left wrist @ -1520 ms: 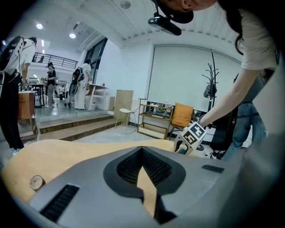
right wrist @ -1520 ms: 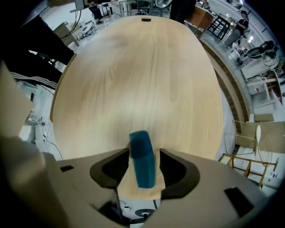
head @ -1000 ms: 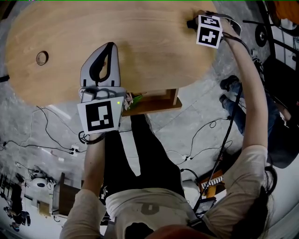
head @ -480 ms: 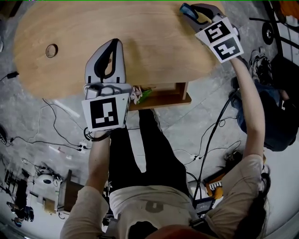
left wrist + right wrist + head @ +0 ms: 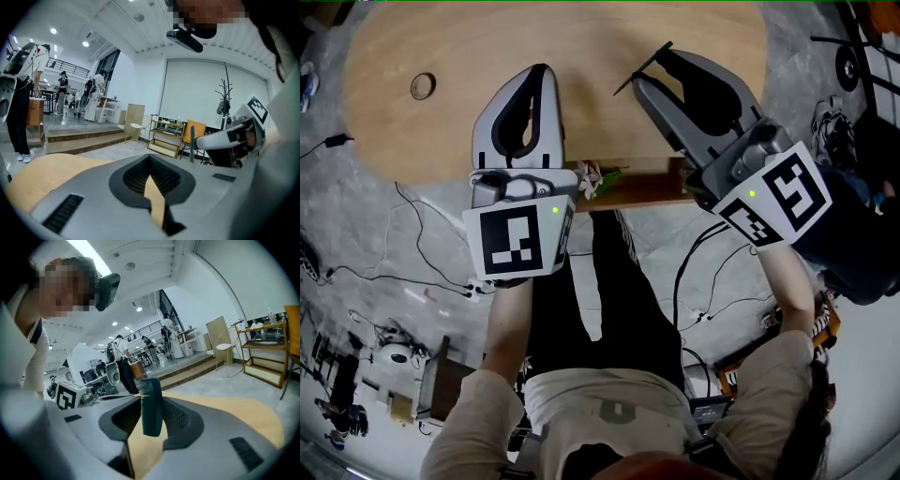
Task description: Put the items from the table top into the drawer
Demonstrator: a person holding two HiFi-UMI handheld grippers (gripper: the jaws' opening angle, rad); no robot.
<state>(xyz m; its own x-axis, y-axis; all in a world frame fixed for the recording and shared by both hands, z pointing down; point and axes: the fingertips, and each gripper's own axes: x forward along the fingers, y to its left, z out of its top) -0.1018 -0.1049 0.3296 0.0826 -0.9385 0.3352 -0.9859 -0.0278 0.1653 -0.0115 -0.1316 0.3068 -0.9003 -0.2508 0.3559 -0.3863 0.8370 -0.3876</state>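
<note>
Since a second ago your right tool has left the far right edge of the worktop. It now hangs raised, just right of the left tool, jaws narrowed onto a dark teal comb set across the pads. Your left tool sits slightly higher than before, jaws together and empty. The open drawer lies just behind both tools, toward you. A small ring rests well left of the left tool. Each tool's cube carries black-and-white square markers.
</note>
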